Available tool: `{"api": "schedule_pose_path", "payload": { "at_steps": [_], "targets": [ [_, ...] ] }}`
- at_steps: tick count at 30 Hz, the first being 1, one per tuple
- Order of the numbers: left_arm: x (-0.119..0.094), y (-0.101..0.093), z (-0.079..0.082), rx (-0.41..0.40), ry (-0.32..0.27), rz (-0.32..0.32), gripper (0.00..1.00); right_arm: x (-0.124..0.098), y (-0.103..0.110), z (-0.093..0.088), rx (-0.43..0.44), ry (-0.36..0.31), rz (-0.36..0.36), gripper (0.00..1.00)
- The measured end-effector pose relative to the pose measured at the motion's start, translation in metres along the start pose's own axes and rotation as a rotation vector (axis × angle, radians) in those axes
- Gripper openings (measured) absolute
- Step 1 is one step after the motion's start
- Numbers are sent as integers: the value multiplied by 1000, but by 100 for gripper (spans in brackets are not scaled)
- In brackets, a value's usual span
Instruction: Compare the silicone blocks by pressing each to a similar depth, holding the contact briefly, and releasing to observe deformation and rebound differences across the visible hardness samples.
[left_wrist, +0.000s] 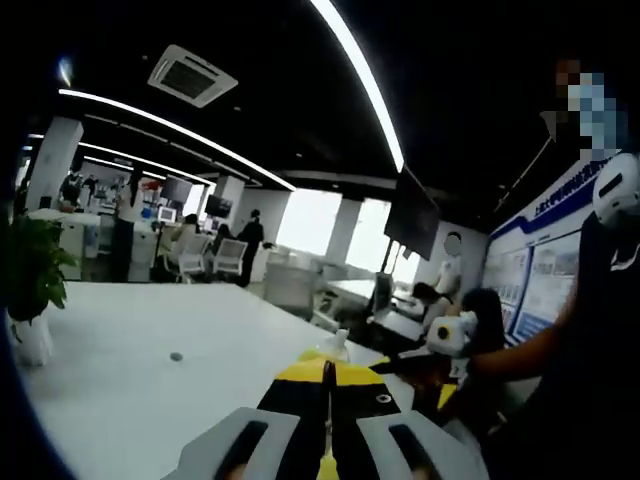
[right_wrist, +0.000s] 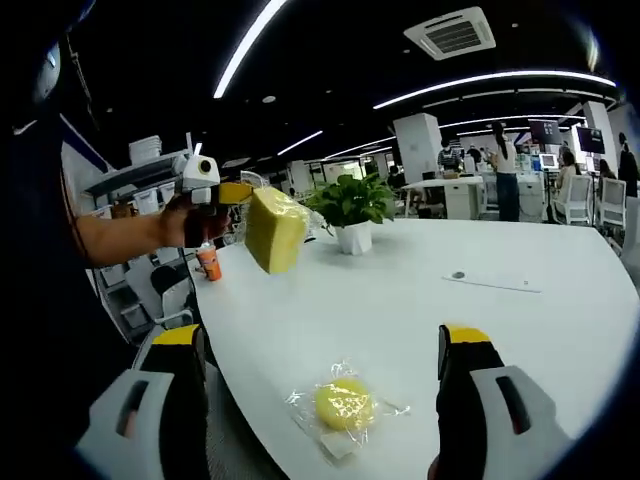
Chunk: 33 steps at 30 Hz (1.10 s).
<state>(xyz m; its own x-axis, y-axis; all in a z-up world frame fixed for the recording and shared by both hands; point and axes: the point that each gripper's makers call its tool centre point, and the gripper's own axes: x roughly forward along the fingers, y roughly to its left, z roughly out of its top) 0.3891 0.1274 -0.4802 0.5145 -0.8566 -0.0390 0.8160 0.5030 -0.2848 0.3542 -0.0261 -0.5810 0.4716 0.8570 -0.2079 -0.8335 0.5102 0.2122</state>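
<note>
Table (right_wrist: 480, 330), white and broad, carries what little the right gripper view offers: a potted plant (right_wrist: 350, 212) at the far side, an orange bottle (right_wrist: 208, 262) near the left edge, and a round yellow silicone block (right_wrist: 342, 404) in a clear bag lying near the front edge, between the right gripper's jaws. A larger yellow block (right_wrist: 274, 230), wedge-shaped and wrapped in clear film, is held up in the air well above the table by the left gripper (right_wrist: 228, 194).

To do the step well, I judge the raised block should be squeezed slowly and squarely, held briefly, then let go without dropping it; the bagged one wants the same depth for a fair comparison.

In the left gripper view, the left gripper's (left_wrist: 326, 395) jaws stand nearly together with the yellow block clamped between them, only an edge of it peeking above their tips. The right gripper (right_wrist: 325, 345) is spread wide, holding and touching nothing, hovering above the bagged block.
</note>
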Motion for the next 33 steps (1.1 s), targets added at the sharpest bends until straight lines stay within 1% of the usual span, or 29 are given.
{"api": "schedule_pose_path", "payload": {
  "at_steps": [3, 5, 10, 14, 17, 21, 22, 24, 27, 29, 33],
  "targets": [
    [5, -10, 2, 1, -7, -29, 0, 6, 2, 1, -4, 11, 24, 90],
    [8, -18, 2, -2, -10, -44, 0, 10, 4, 5, -10, 7, 38, 90],
    [14, -33, 3, -8, -10, -79, 0, 22, 13, 15, 15, -21, 95, 87],
    [16, -42, 8, -27, -34, -115, 0, 32, 21, 21, 25, -43, 136, 86],
    [18, -48, 15, -40, -55, -137, 0, 39, 29, 28, 43, -64, 166, 82],
    [19, -53, 20, -48, -69, -157, 0, 48, 41, 38, 53, -92, 211, 75],
    [19, -54, 21, -48, -70, -162, 0, 49, 42, 40, 54, -98, 211, 74],
    [20, -58, 22, -49, -71, -176, 0, 54, 48, 44, 49, -105, 236, 71],
    [21, -64, 22, -56, -67, -199, 0, 59, 52, 50, 15, -110, 249, 69],
    [21, -67, 22, -55, -69, -209, 0, 60, 54, 57, 19, -124, 266, 66],
    [21, -70, 23, -59, -74, -220, 0, 61, 59, 62, 20, -135, 293, 59]
  ]
}}
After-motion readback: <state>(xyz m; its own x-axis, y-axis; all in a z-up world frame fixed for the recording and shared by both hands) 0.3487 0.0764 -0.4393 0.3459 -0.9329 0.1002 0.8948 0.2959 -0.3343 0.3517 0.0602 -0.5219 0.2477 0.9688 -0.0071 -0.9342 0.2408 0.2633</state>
